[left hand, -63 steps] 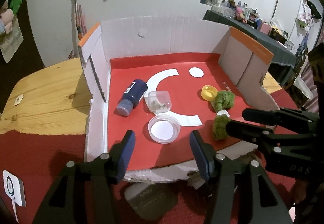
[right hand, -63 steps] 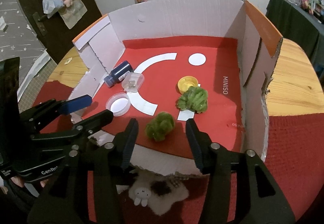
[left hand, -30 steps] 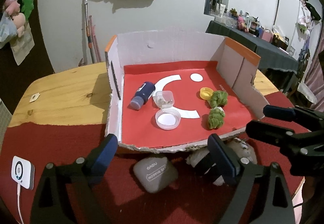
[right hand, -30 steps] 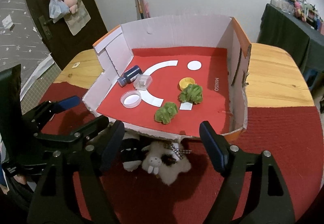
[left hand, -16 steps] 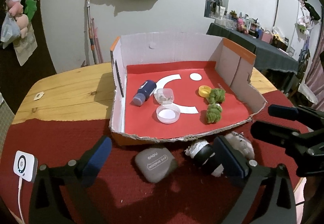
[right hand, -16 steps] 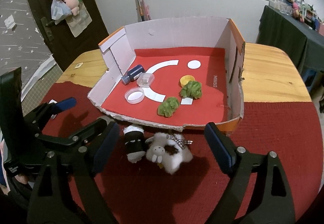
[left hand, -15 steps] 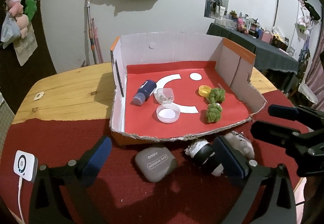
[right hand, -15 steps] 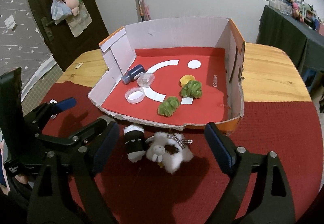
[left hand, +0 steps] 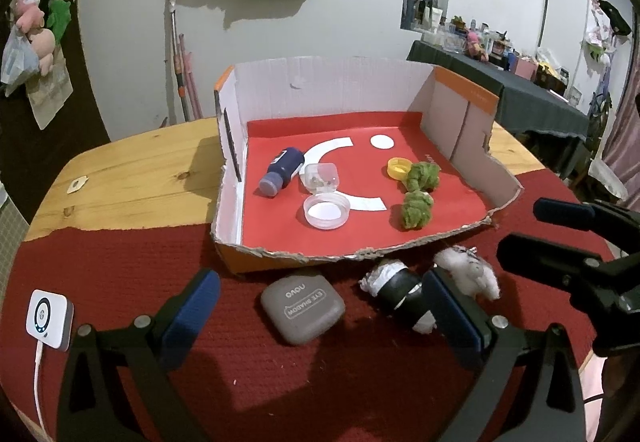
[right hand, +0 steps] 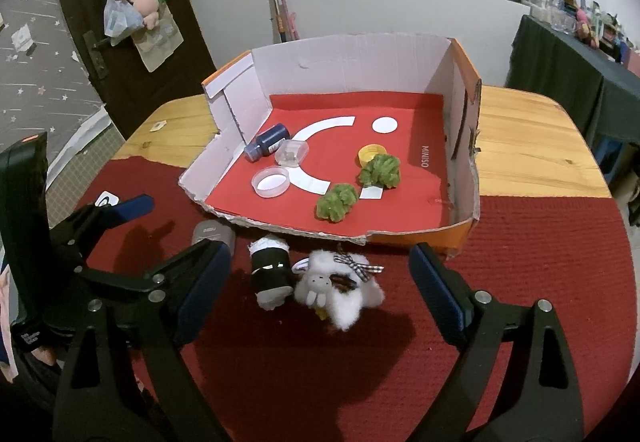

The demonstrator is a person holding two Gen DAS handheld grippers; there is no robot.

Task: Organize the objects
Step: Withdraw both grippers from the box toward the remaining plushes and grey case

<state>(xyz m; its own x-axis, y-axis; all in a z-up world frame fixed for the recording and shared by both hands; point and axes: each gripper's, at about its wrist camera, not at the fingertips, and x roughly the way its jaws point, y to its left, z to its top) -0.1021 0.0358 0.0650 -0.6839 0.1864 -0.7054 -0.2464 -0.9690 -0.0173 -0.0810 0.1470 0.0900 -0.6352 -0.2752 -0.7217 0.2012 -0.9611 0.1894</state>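
Observation:
A cardboard box (left hand: 460,130) with a red floor holds a blue bottle (left hand: 282,170), a small clear case (left hand: 322,176), a round clear lid (left hand: 326,210), a yellow cap (left hand: 398,166) and two green fuzzy tufts (left hand: 416,210). In front of the box, on the red cloth, lie a grey eye-shadow case (left hand: 302,304), a black-and-white roll (left hand: 400,292) and a white plush (right hand: 340,286). My left gripper (left hand: 324,312) hangs open above the case and roll. My right gripper (right hand: 322,288) is above the plush, its jaws opening, touching nothing.
A white device (left hand: 48,318) with a cable lies at the near left on the cloth. Bare wooden table (left hand: 140,178) flanks the box on both sides. The box's near wall is torn low. A dark cluttered table (right hand: 580,74) stands at the back right.
Both grippers drew back out of the box toward the near table edge and their jaws widened. The green tuft stays on the box floor.

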